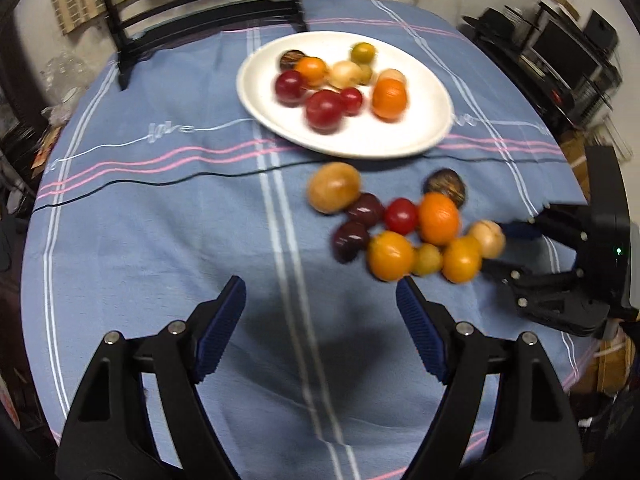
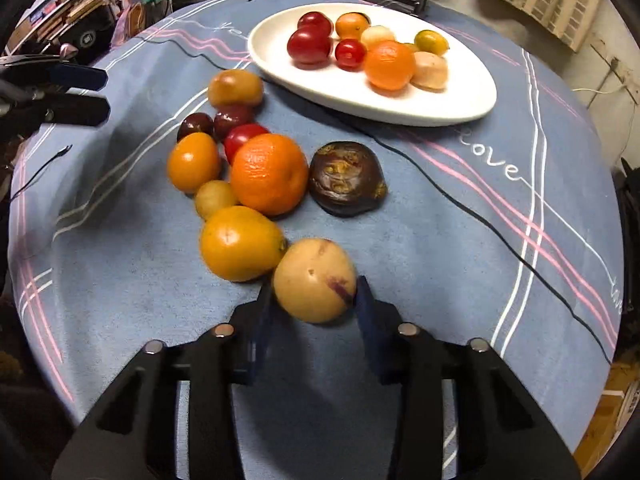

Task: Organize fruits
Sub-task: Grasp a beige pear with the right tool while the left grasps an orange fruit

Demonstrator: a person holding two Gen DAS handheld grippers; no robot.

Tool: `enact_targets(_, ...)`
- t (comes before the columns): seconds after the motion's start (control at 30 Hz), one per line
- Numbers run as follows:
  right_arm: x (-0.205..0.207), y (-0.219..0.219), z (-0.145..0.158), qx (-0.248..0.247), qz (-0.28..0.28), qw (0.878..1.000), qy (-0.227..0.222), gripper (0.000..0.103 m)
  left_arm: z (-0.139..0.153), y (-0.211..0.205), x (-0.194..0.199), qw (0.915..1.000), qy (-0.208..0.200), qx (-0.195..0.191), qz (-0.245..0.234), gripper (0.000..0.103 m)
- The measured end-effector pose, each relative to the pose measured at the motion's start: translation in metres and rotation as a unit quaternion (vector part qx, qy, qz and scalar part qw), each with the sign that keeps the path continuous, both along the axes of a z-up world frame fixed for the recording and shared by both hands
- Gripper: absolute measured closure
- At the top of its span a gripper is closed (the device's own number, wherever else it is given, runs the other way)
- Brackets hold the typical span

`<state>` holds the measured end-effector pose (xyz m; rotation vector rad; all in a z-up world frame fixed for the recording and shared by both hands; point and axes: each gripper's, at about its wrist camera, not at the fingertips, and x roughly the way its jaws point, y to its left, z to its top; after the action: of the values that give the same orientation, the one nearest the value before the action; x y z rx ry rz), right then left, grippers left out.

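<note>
- Our right gripper (image 2: pixel 314 300) has its blue ribbed pads on either side of a tan, smooth-skinned round fruit (image 2: pixel 314 280), both pads touching its flanks, so we're clamped on it at the near end of the loose pile.
- Just ahead and left of that gripper, a glossy yellow-orange fruit (image 2: pixel 240 243) touches the held one; beyond it sit a pebbly orange (image 2: pixel 269 174), small dark plums (image 2: pixel 234 119) and a wrinkled, dark brown flattened fruit (image 2: pixel 346 178), slightly apart to the right.
- Far ahead of the right gripper, the white oval plate (image 2: pixel 400 100) holds red, orange and pale fruits clustered toward its far side; its near rim is bare.
- Our left gripper (image 1: pixel 320 304) hangs with its fingers wide apart over bare blue cloth (image 1: pixel 160 240), nothing between them.
- From the left gripper, the pile (image 1: pixel 400 224) lies ahead and to the right, and open striped cloth stretches left to the round worktop edge.
- A black chair (image 1: pixel 200 12) stands at the far rim, behind the plate.
</note>
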<state>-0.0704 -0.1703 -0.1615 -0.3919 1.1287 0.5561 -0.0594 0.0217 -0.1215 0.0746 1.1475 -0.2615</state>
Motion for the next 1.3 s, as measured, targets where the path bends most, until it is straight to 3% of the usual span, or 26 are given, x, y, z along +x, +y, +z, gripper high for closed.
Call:
enact_targets(0.17, -0.001, -0.033, 0.015, 0.048, -0.049, 0.998, 0.012, 0.064, -0.004, -0.047, -0.015, 0.9972, -0.001, -0.007, -0.074, 0.024)
enact_targets(0.27, -0.003, -0.057, 0.017, 0.059, -0.086, 0.994, 0.016, 0.064, -0.01, -0.082, -0.021, 0.9934, -0.011, 0.009, -0.114, 0.025)
enact_targets(0.5, -0.014, -0.078, 0.019, 0.072, -0.109, 0.991, 0.022, 0.064, -0.031, -0.135, -0.011, 0.9855, -0.031, 0.058, -0.157, 0.029)
enact_targets(0.53, -0.016, -0.081, 0.018, 0.073, -0.112, 0.991, 0.024, 0.064, -0.037, -0.139, -0.006, 0.9854, -0.023, 0.062, -0.156, 0.039)
enact_targets(0.6, -0.019, -0.085, 0.018, 0.073, -0.115, 0.99, 0.025, 0.064, -0.042, -0.146, -0.004, 0.9839, -0.033, 0.084, -0.154, 0.042)
enact_targets(0.63, -0.02, -0.085, 0.017, 0.074, -0.117, 0.99, 0.026, 0.064, -0.042, -0.149, -0.006, 0.9815, -0.04, 0.094, -0.162, 0.051)
enact_targets(0.67, -0.02, -0.087, 0.017, 0.075, -0.119, 0.99, 0.026, 0.064, -0.04, -0.15, -0.008, 0.98, -0.046, 0.096, -0.169, 0.066)
enact_targets(0.7, -0.021, -0.088, 0.016, 0.075, -0.12, 0.99, 0.026, 0.064, -0.038, -0.151, -0.009, 0.9791, -0.046, 0.091, -0.176, 0.067)
enact_targets(0.8, -0.02, -0.091, 0.018, 0.082, -0.126, 0.988, 0.023, 0.064, -0.033, -0.141, -0.009, 0.9811, -0.037, 0.072, -0.176, 0.068)
enact_targets(0.9, -0.018, -0.093, 0.024, 0.094, -0.131, 0.987, 0.018, 0.064, -0.02, -0.119, -0.01, 0.9877, -0.029, 0.023, -0.152, 0.07)
enact_targets(0.93, -0.018, -0.093, 0.027, 0.1, -0.132, 0.986, 0.016, 0.064, -0.013, -0.11, -0.011, 0.9896, -0.029, 0.002, -0.141, 0.076)
enact_targets(0.97, -0.019, -0.092, 0.028, 0.104, -0.131, 0.986, 0.016, 0.064, -0.007, -0.103, -0.013, 0.99, -0.034, -0.009, -0.137, 0.091)
enact_targets(1.1, -0.02, -0.082, 0.031, 0.113, -0.12, 0.986, 0.016, 0.064, 0.001, -0.084, -0.019, 0.9913, -0.042, -0.019, -0.124, 0.092)
enact_targets(1.23, -0.022, -0.068, 0.025, 0.111, -0.112, 0.987, 0.025, 0.064, -0.009, -0.069, -0.024, 0.9934, -0.025, -0.02, -0.11, 0.09)
enact_targets(1.3, -0.023, -0.065, 0.024, 0.112, -0.111, 0.987, 0.028, 0.064, -0.013, -0.069, -0.031, 0.9925, -0.018, -0.025, -0.119, 0.072)
